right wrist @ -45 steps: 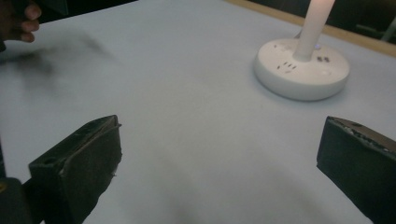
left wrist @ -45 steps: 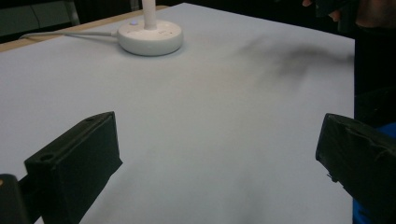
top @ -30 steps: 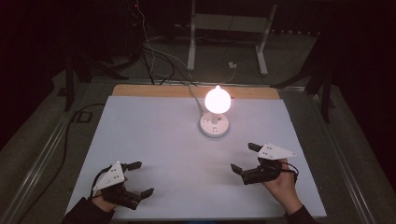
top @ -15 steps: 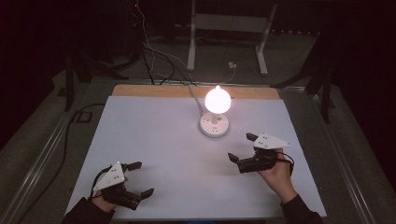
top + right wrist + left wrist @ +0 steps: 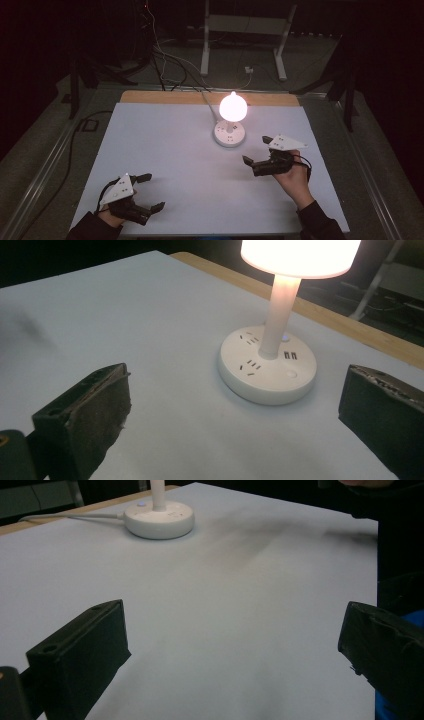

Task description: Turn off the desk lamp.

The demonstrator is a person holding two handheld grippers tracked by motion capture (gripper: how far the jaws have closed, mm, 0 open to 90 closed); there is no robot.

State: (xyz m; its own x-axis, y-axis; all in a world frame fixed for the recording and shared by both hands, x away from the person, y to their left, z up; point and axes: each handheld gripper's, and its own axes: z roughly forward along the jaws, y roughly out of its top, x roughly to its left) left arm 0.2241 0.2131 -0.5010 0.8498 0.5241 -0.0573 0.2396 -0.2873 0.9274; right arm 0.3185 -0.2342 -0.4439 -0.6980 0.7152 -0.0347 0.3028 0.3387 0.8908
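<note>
White plastic makes up the lamp, which stands lit toward the far middle of the counter, its round base flat on the pale sheet and its glowing shade on a slim upright stem. In the right gripper view the base shows socket slots, two small ports and a button on its top face. A white cable runs from the base toward the counter's far wooden edge.

Nearest the lamp is the right gripper, held in a hand just to the near right of the base, apart from it and aimed toward it; its fingers are spread wide with nothing between them, and the base sits in the gap as seen along them.

Well apart, at the near left corner of the counter, the left gripper is held in the other hand, its fingers likewise spread wide and empty over bare sheet, pointing across toward the lamp.

Beyond the counter, dark floor carries loose cables and a white metal stand.
</note>
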